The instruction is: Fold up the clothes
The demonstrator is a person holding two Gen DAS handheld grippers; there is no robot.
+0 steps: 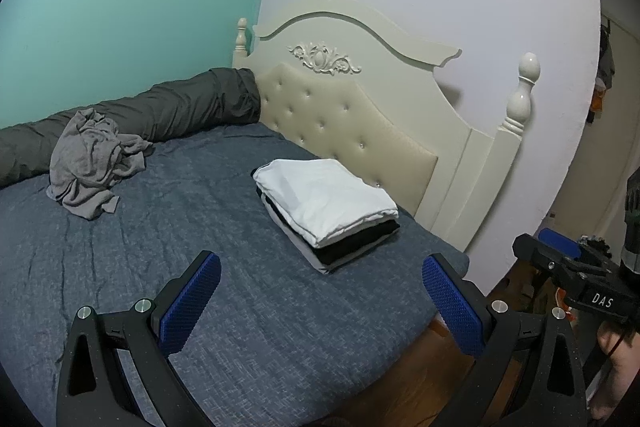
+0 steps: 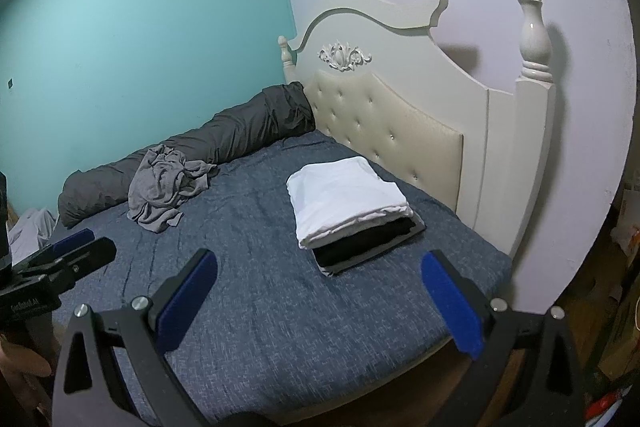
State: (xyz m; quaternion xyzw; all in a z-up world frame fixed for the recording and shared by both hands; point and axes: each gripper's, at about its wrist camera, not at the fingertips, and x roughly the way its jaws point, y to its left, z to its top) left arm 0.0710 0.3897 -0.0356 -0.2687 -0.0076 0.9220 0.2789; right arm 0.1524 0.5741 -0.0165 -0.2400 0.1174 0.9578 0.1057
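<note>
A: Status of folded items?
B: Folded stack (image 1: 328, 215): white garment (image 2: 346, 201) on top, black garment (image 2: 366, 241) beneath, grey layer at the bottom. Flat on the bed, near the headboard.
A: Unfolded items?
B: Crumpled grey garment (image 1: 90, 163), heaped against the dark bolster, well apart from the stack.

Matt woven bedspread (image 1: 240, 307), glossy finial (image 2: 530, 23), tufted padded headboard (image 1: 340, 119), crumpled grey jersey cloth (image 2: 166, 183).
</note>
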